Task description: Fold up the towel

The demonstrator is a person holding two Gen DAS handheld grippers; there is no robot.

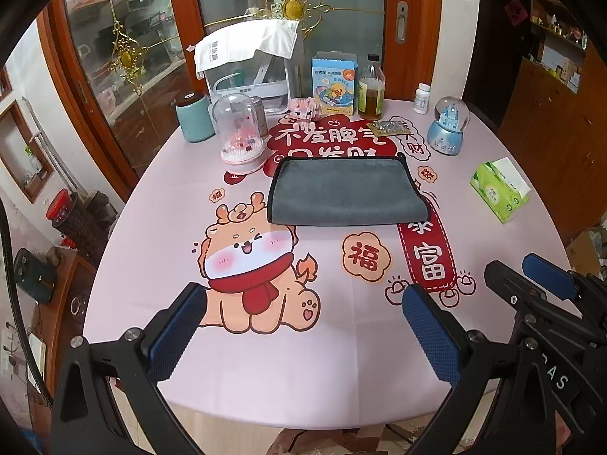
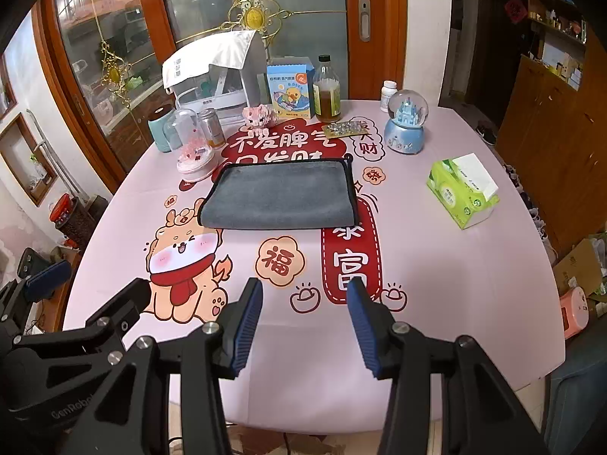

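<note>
Grey microfibre towel with black edging (image 1: 341, 193) lay folded on the pink printed tablecloth (image 1: 265, 360) (glass bottle (image 1: 371, 89) part-filled with amber liquid behind), well ahead of both empty, spread tongs: left gripper (image 1: 303, 333), right gripper (image 2: 305, 326).

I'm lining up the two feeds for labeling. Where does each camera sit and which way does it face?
Left wrist: on the left tool, over the table's near edge, facing the grey towel and back clutter; own open fingers show, right tool at right.
Right wrist: on the right tool, same heading; own open fingers show, left tool at left.
Shared: towel, tissue box, snow globe, pink table.
</note>
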